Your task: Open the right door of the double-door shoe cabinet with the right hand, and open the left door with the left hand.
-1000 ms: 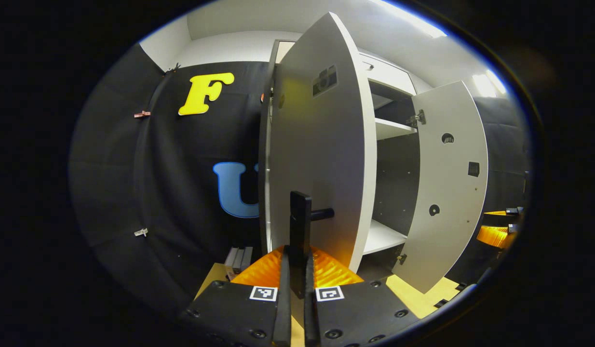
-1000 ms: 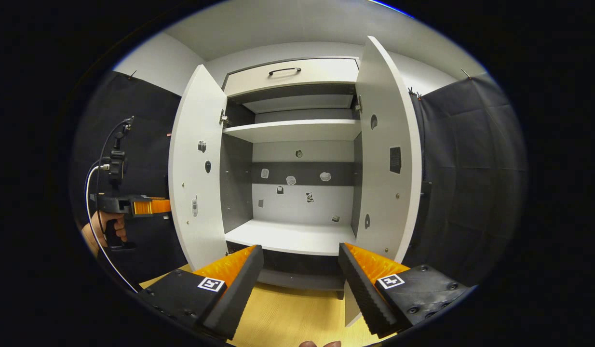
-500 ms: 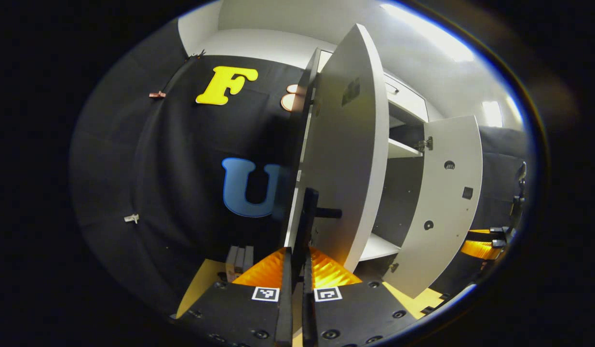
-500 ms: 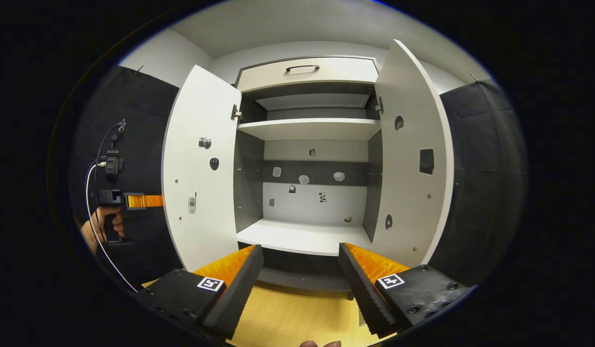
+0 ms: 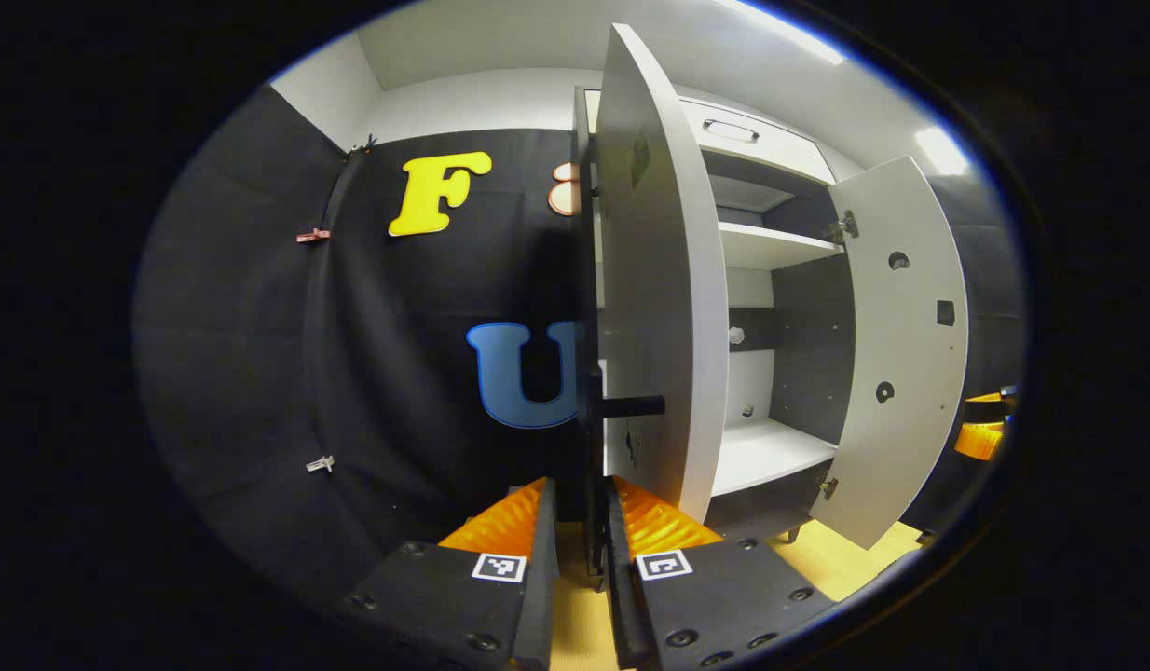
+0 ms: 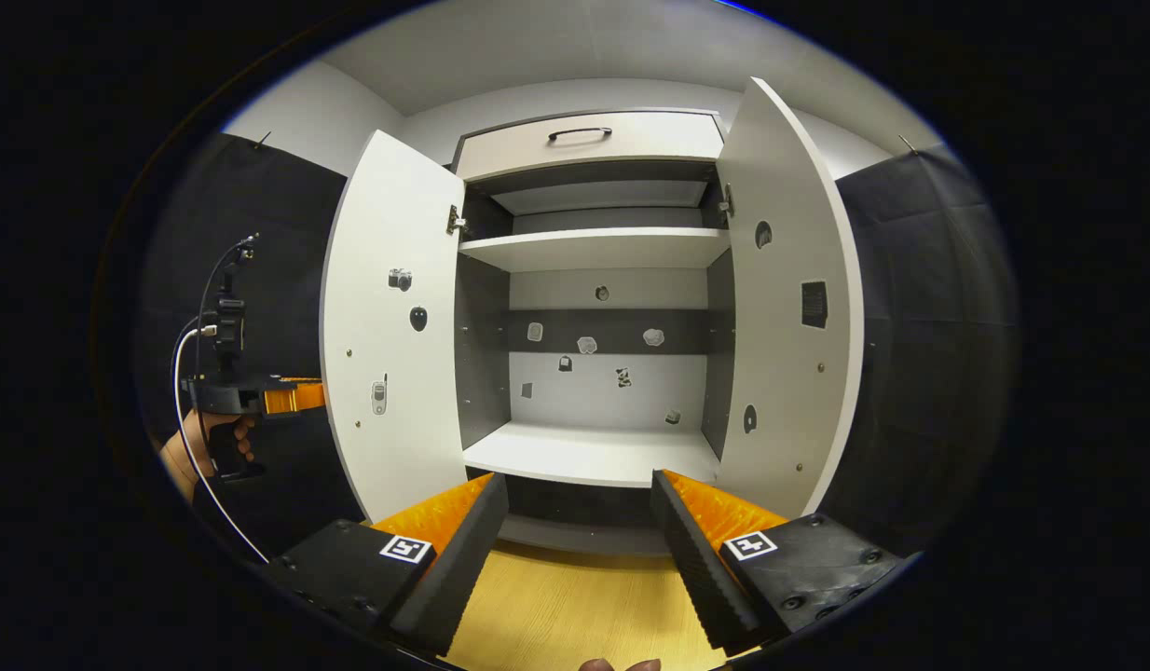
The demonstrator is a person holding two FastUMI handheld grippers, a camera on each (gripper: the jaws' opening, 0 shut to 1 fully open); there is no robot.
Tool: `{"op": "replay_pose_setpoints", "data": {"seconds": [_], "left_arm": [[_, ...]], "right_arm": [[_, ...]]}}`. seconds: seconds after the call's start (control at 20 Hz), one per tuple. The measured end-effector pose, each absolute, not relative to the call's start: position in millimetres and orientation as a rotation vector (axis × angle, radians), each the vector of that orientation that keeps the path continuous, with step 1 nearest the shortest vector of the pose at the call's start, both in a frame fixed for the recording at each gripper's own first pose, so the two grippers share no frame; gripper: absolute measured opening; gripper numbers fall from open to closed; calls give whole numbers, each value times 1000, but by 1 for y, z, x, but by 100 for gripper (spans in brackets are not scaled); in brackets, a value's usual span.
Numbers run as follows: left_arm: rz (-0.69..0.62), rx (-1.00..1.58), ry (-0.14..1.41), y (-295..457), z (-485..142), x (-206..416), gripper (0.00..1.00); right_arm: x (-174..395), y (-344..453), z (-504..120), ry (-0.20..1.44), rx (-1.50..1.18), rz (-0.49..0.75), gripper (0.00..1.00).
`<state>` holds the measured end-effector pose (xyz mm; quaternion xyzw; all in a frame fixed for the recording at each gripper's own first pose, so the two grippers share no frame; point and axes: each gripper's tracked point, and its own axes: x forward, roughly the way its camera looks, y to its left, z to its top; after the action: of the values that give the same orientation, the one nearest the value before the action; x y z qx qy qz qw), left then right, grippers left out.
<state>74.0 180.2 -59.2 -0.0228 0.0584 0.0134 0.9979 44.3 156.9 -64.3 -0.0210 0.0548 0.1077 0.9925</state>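
At left door (image 5: 663, 308) edge, left gripper (image 5: 580, 522) sat slightly apart around black handle (image 5: 594, 438), not clamped; rigid panel, best held by handle. Right gripper (image 6: 580, 540) wide apart.

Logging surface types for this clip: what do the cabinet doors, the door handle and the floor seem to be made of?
Left door and right door: probably laminated board, matte white, flat faces with square edges. Handle: a black bar, matte; metal or plastic, can't tell which. Floor: light wood-look surface, faint grain lines, likely laminate.
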Motion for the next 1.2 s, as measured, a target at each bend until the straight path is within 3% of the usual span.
{"op": "replay_pose_setpoints", "data": {"seconds": [0.05, 0.15, 0.5, 0.55, 0.6, 0.65, 0.75, 1.2], "left_arm": [[42, -57, 116, 181, -58, 73, 40], [67, -78, 121, 188, -59, 62, 51], [165, -60, 98, 189, -50, 33, 70], [174, -74, 86, 187, -48, 28, 78], [181, -85, 82, 184, -46, 21, 80], [195, -88, 75, 181, -44, 14, 91], [226, -85, 42, 176, -32, 0, 95], [160, -144, 33, 89, -15, -13, 95]], "right_arm": [[43, 151, -64, 110, -38, 206, 98], [41, 143, -63, 114, -26, 185, 98], [49, 118, -67, 136, 58, 135, 98], [52, 114, -67, 136, 58, 132, 97], [54, 111, -67, 137, 56, 130, 96], [57, 107, -67, 138, 52, 127, 97], [62, 98, -65, 132, 41, 110, 96], [83, 68, -43, 72, 17, 70, 96]]}}
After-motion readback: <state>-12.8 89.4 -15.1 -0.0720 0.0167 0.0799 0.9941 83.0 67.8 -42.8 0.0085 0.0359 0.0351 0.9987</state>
